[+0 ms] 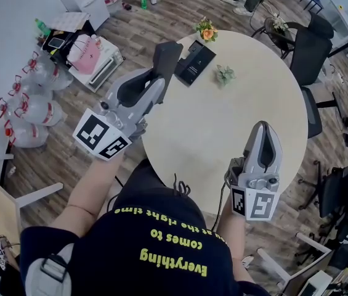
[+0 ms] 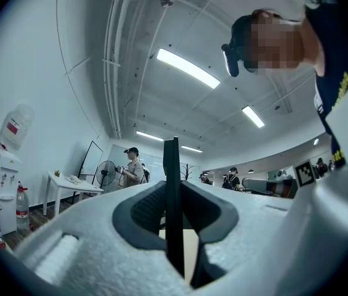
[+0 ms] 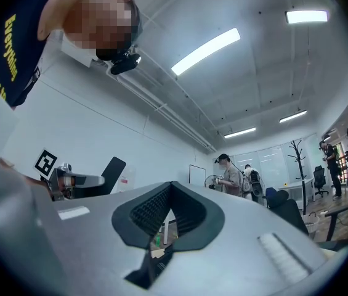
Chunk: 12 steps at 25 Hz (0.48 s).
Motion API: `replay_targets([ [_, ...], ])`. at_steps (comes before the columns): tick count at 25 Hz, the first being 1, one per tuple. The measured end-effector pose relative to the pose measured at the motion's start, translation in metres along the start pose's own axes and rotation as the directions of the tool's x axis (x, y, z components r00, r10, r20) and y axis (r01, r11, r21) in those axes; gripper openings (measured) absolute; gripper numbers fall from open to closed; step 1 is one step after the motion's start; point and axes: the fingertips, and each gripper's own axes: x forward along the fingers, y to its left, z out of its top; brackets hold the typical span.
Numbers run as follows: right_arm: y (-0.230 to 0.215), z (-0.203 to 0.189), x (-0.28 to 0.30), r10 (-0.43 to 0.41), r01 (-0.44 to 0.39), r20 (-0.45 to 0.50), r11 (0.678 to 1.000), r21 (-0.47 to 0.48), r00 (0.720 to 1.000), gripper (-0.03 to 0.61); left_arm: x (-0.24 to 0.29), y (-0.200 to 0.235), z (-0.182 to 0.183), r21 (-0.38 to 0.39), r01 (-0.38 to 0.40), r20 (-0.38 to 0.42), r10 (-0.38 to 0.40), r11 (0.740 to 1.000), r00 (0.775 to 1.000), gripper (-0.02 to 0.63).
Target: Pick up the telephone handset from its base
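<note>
the left gripper (image 1: pixel 159 81) is clamped on the slim black handset (image 1: pixel 168 57), at nine o'clock of its base (image 1: pixel 193 63); likely light, rigid, slick plastic, best gripped mid-body; the right gripper (image 1: pixel 263 132) is closed, empty.

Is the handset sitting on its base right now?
No, the left gripper holds the handset up beside the base, off it.

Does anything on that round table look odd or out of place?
Only the telephone handset: it is off its base, clamped in the left tool near the edge of the table. Nothing looks spilled or broken.
</note>
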Motion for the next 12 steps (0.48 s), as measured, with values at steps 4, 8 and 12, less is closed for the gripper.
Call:
replay_targets([
  [4,-0.0016,0.0027,-0.0001,-0.009,0.009,0.011,1.000,0.005,1.000,0.012,0.0022,0.0019,-0.0005,-0.003,0.001,0.000,-0.001,1.000,1.000,0.078],
  [8,-0.0044,0.0024,-0.0027,-0.020,0.020,0.012,1.000,0.006,1.000,0.011,0.0044,0.0001,-0.0014,-0.001,0.003,-0.002,-0.003,1.000,1.000,0.078],
  [12,-0.0027,0.0010,-0.0048,-0.023,0.023,0.011,1.000,0.007,1.000,0.006,0.0024,-0.0018,-0.0029,0.011,0.007,-0.007,-0.007,1.000,1.000,0.078],
])
